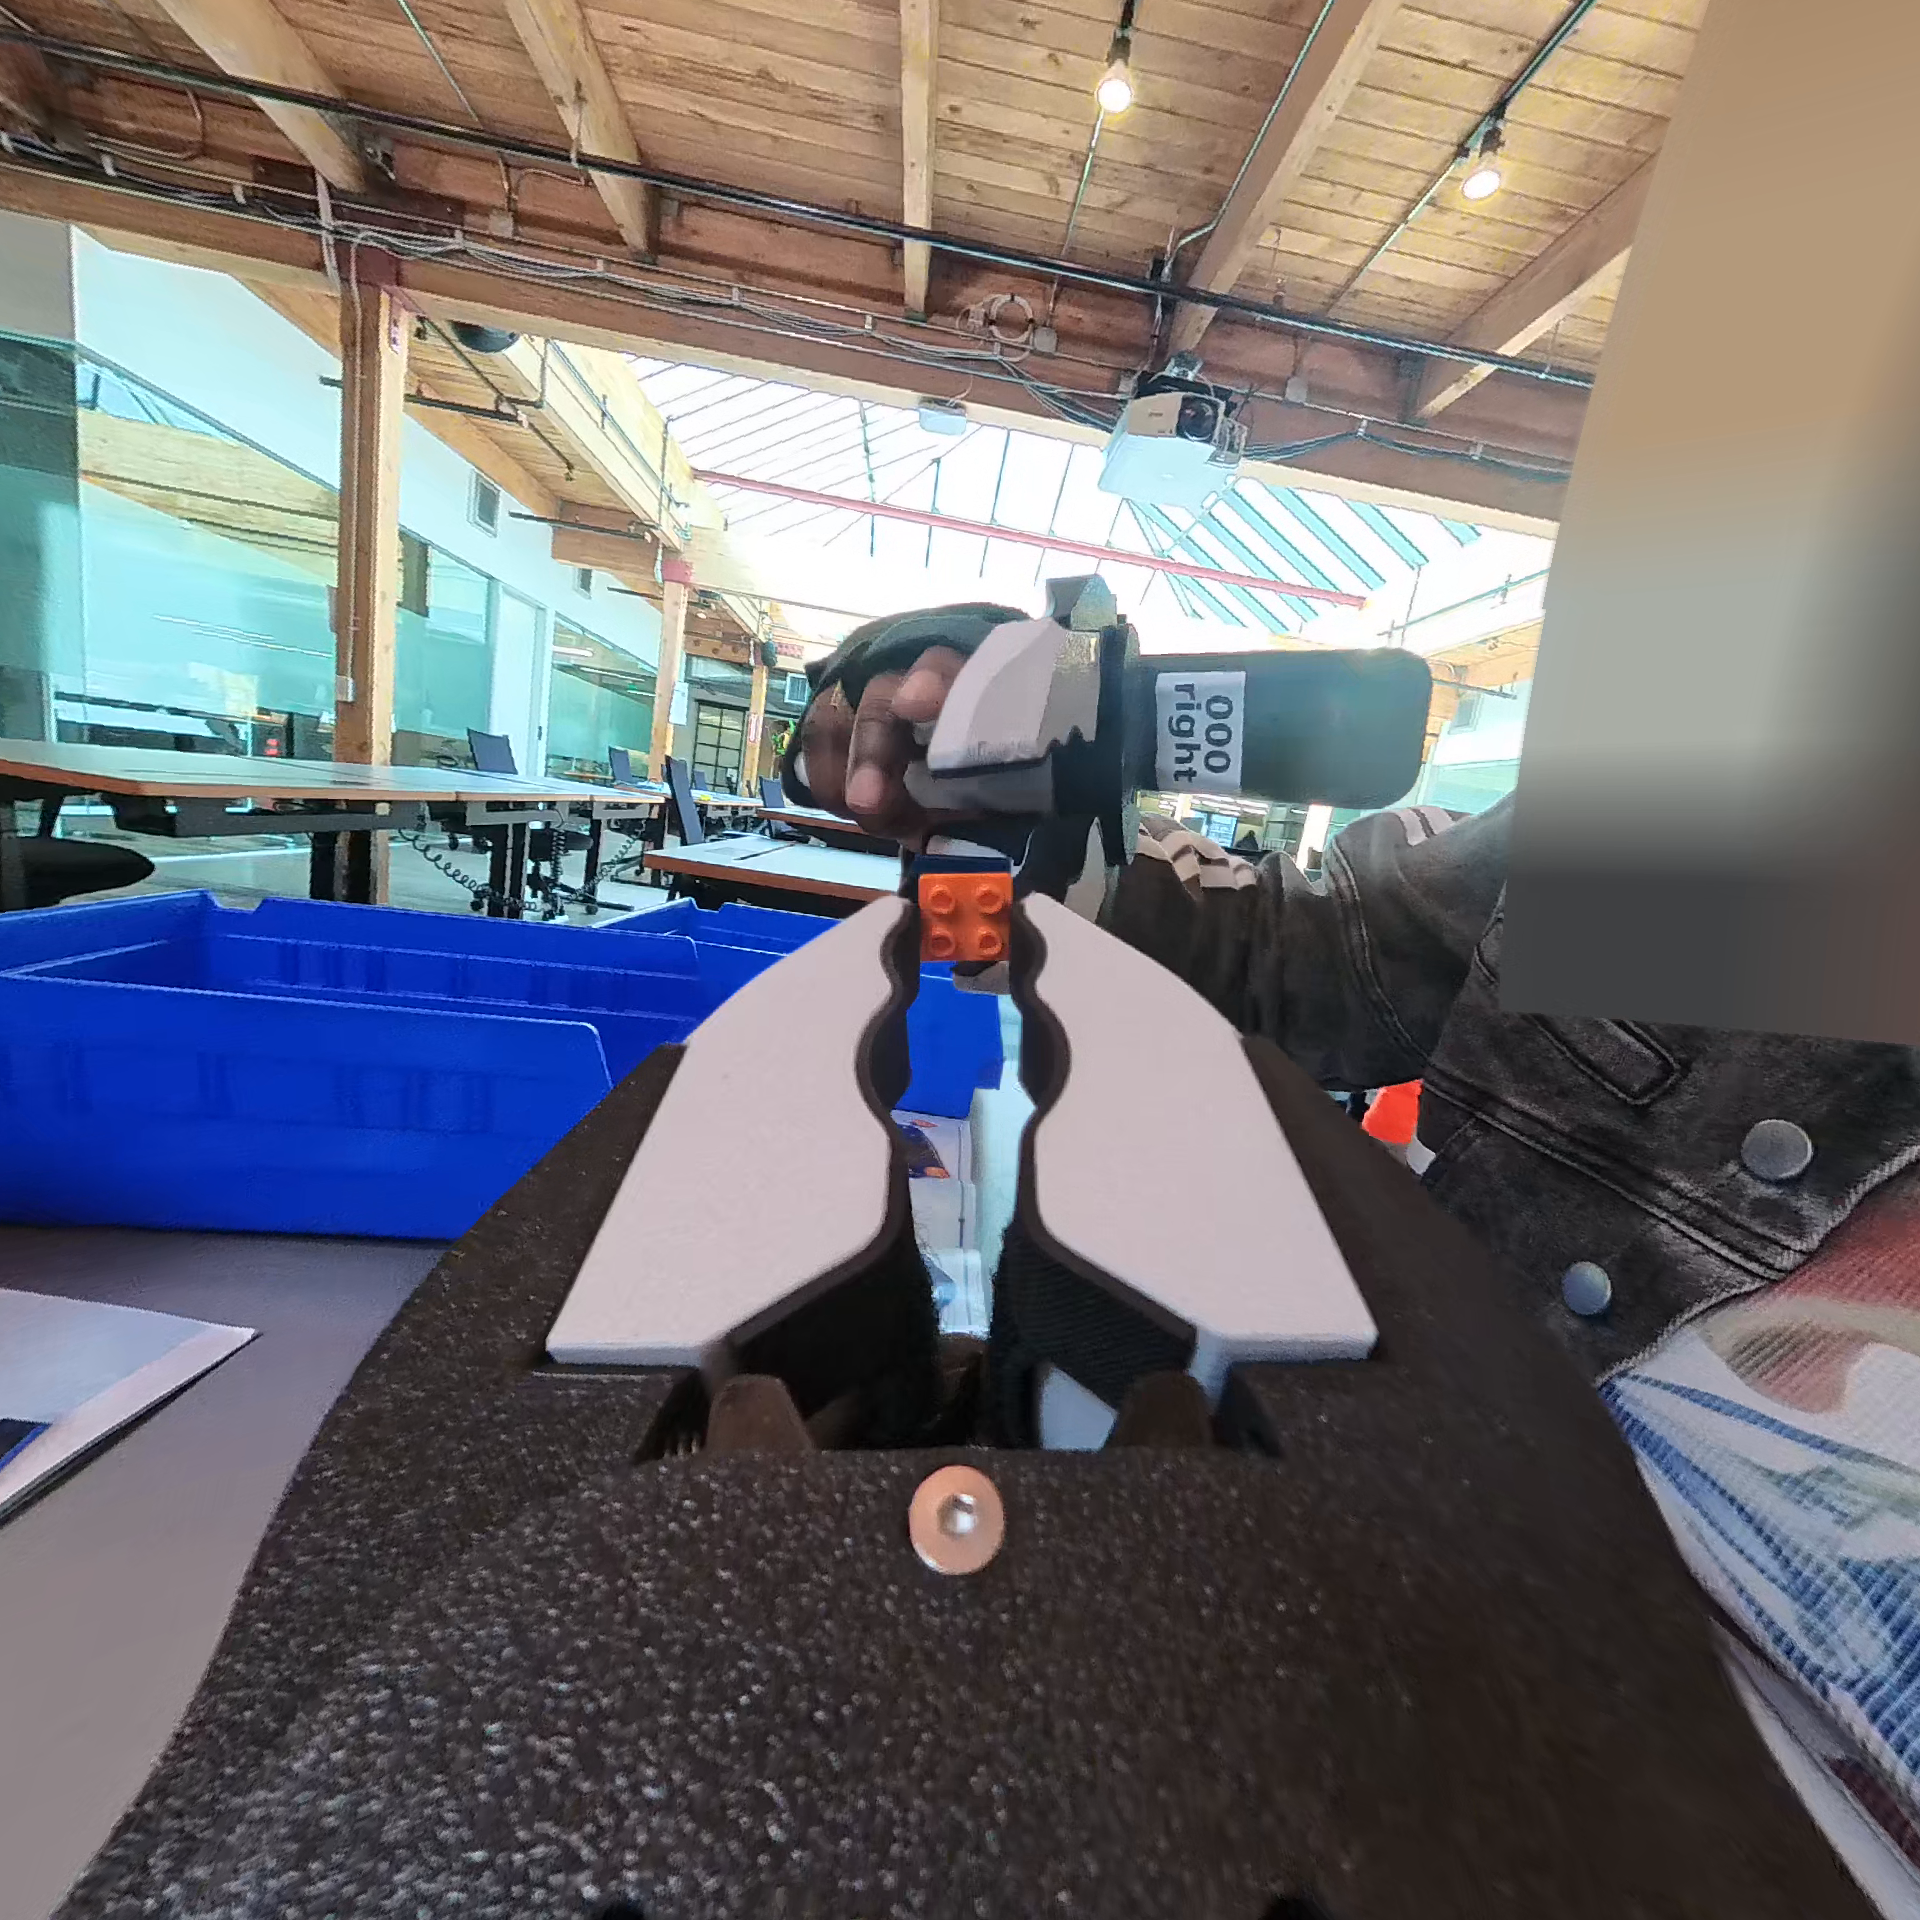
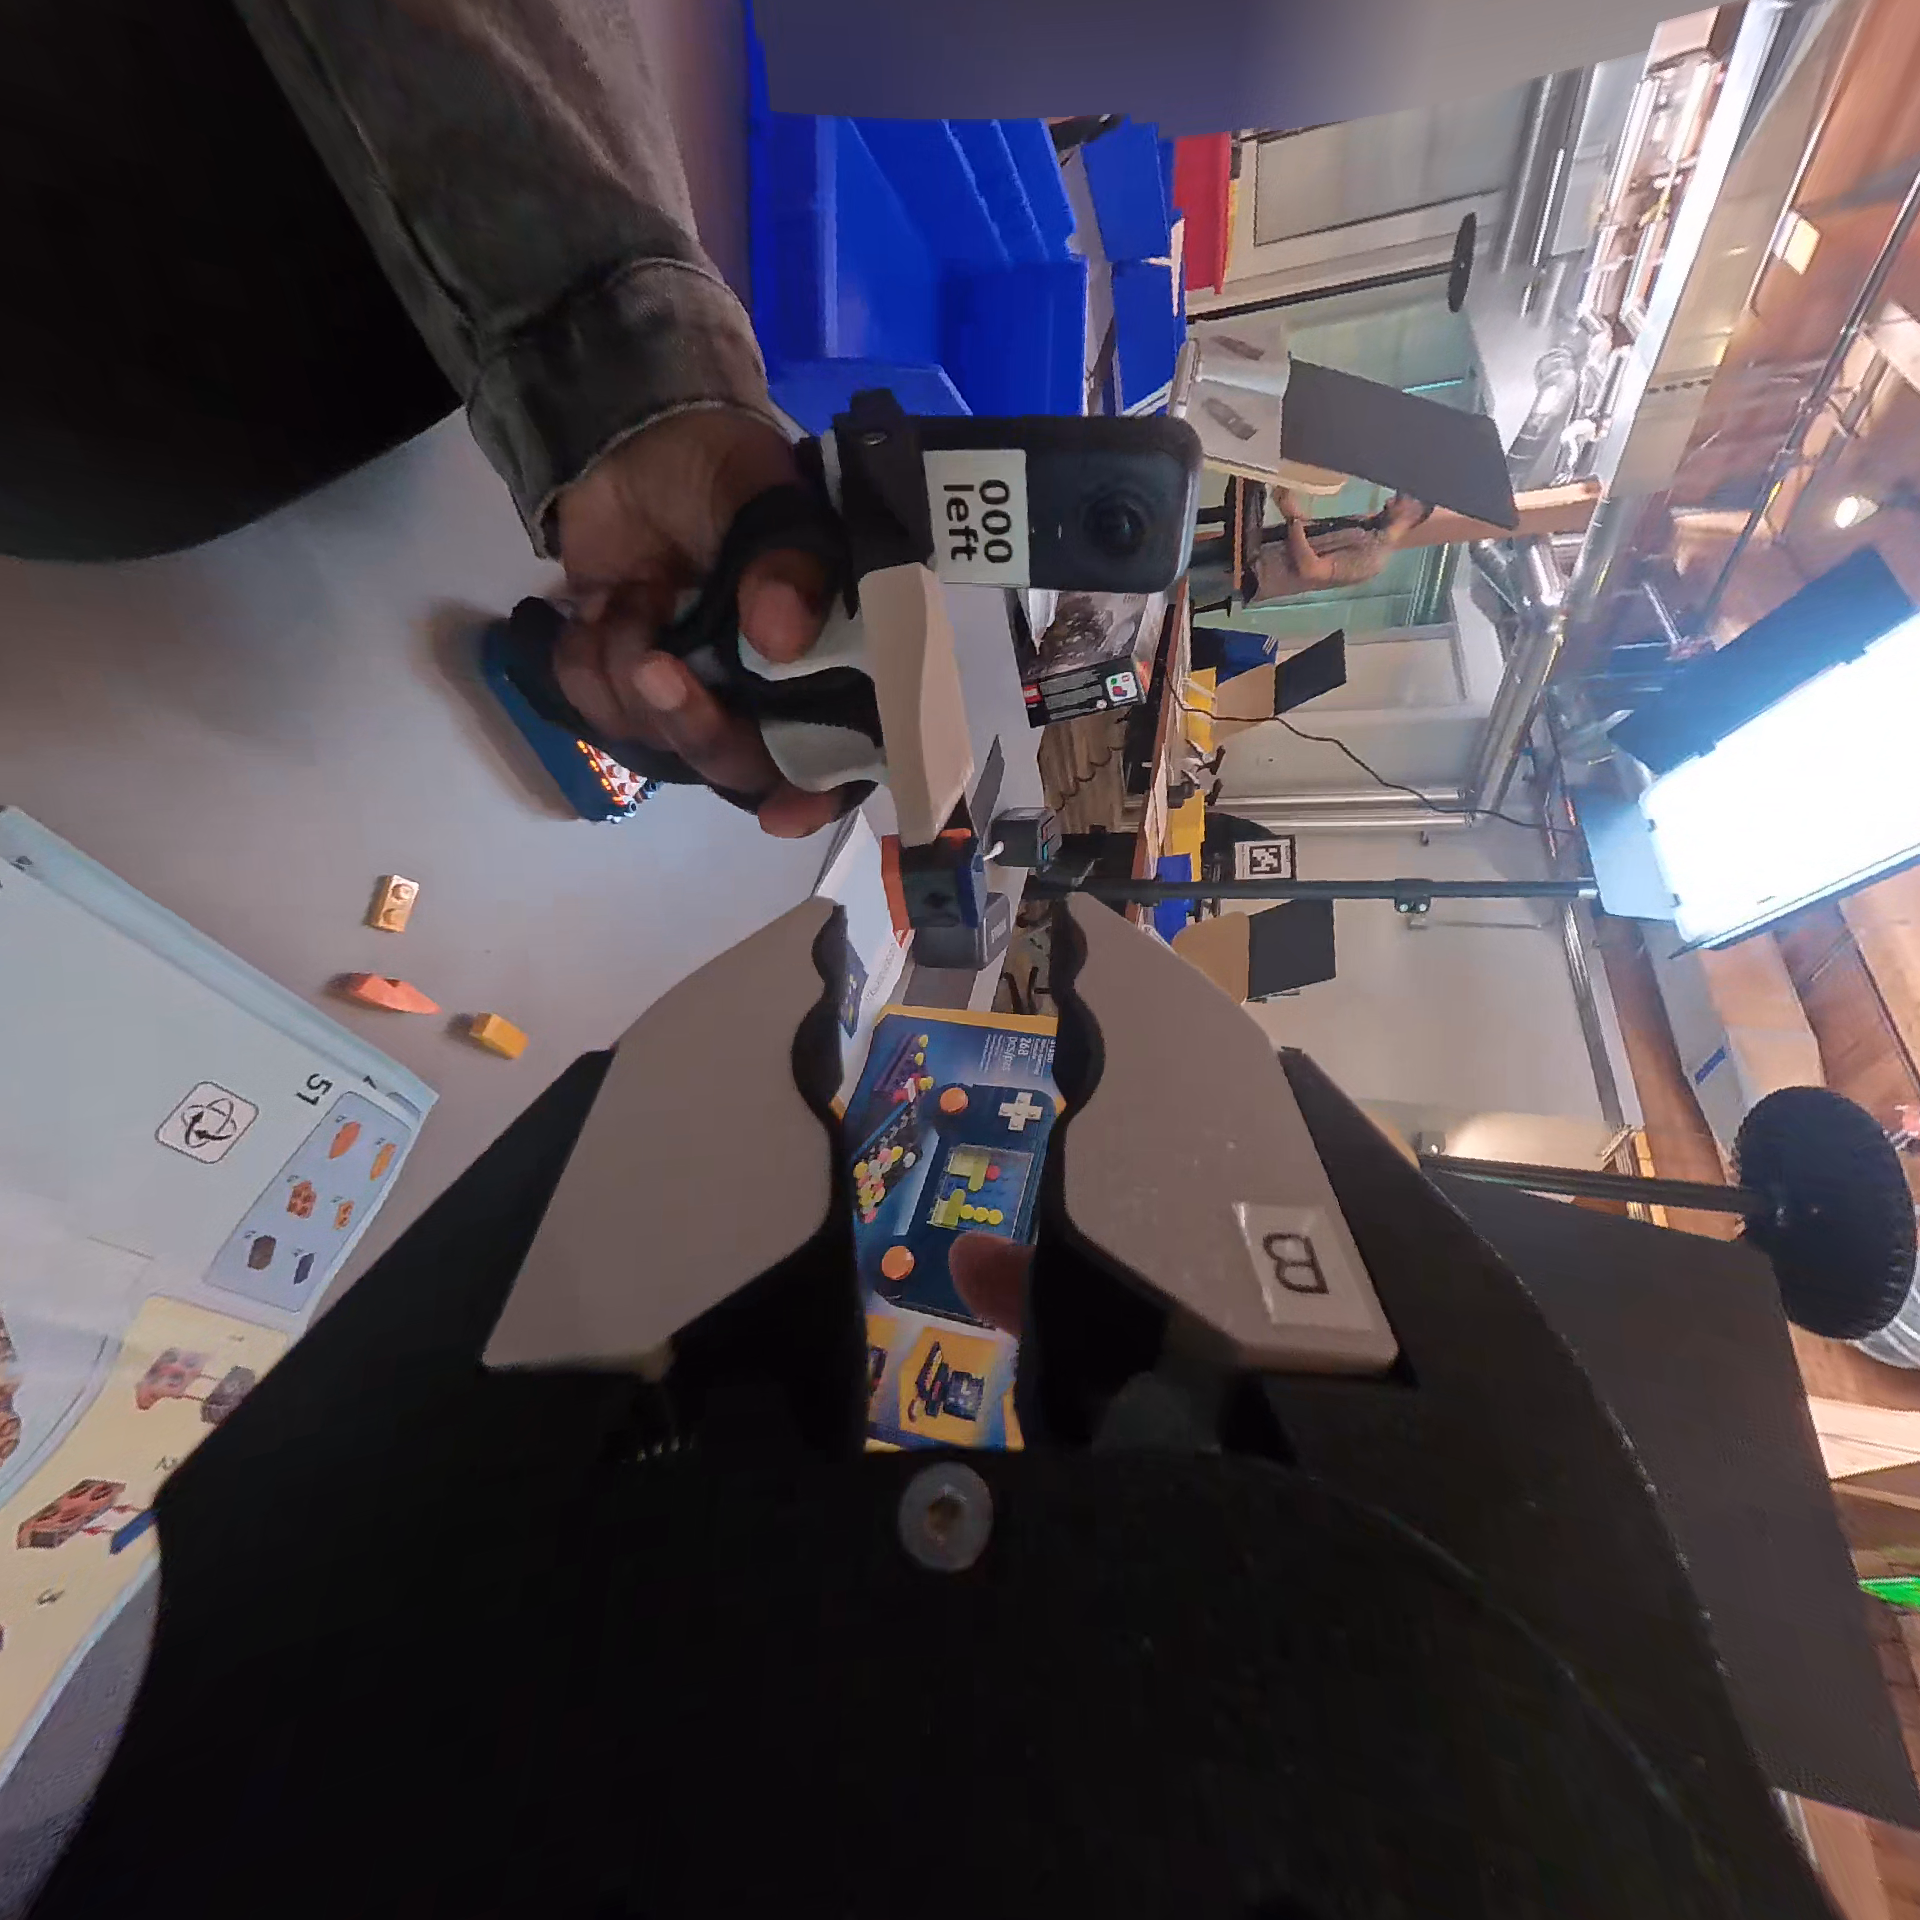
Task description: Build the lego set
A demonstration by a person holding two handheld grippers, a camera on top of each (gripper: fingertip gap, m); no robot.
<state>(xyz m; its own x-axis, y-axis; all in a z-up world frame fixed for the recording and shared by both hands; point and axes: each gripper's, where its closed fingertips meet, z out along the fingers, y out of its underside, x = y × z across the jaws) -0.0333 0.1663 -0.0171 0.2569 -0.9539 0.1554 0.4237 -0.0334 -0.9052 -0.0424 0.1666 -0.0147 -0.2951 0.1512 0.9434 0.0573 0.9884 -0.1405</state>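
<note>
left gripper (image 1: 964, 925) clamped tight on a little orange brick (image 1: 965, 914) with a dark blue piece (image 1: 961, 861) stuck behind it, right gripper (image 2: 943, 925) jaws spread apart, gripping nothing, tips just short of that brick stack

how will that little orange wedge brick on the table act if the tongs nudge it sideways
The orange wedge brick looks like hard moulded plastic, so probably stiff and light. It lies flat on the smooth grey table, so it would likely slide or spin, not roll. Its tapered end may let pads slip off.
</note>
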